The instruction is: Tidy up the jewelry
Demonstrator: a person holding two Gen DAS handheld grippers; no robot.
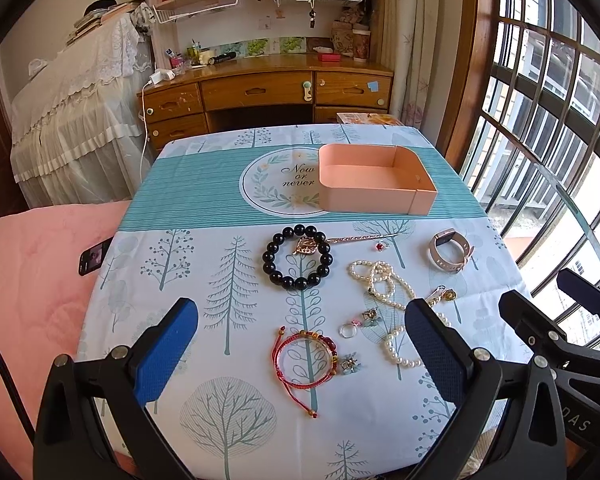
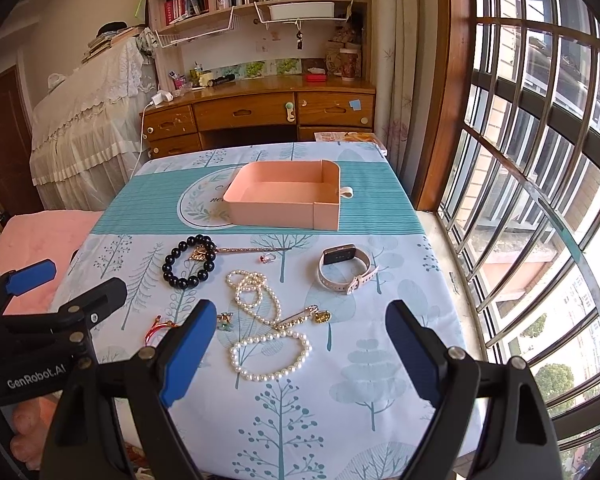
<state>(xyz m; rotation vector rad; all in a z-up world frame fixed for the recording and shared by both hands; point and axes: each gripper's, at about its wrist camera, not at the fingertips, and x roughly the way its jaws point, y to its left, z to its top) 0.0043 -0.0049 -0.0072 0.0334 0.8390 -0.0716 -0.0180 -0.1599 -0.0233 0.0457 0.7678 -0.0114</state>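
Two hand-held grippers agape: left hand-held gripper (image 1: 300, 332), right hand-held gripper (image 2: 300, 334) (nothing held).

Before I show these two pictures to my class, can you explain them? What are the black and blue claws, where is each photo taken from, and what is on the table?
The claws are two hand-held grippers; a person carries one in each hand. Each has a wide-angle camera looking forward along its jaws, so one picture comes from the left gripper and the other from the right gripper. Both sets of jaws stand open and hold nothing.

On the tablecloth lies jewelry: a black bead bracelet, a pearl necklace, a red cord bracelet, a pale-strapped watch, a slim hairpin, small rings and charms. Behind them stands an empty pink box.
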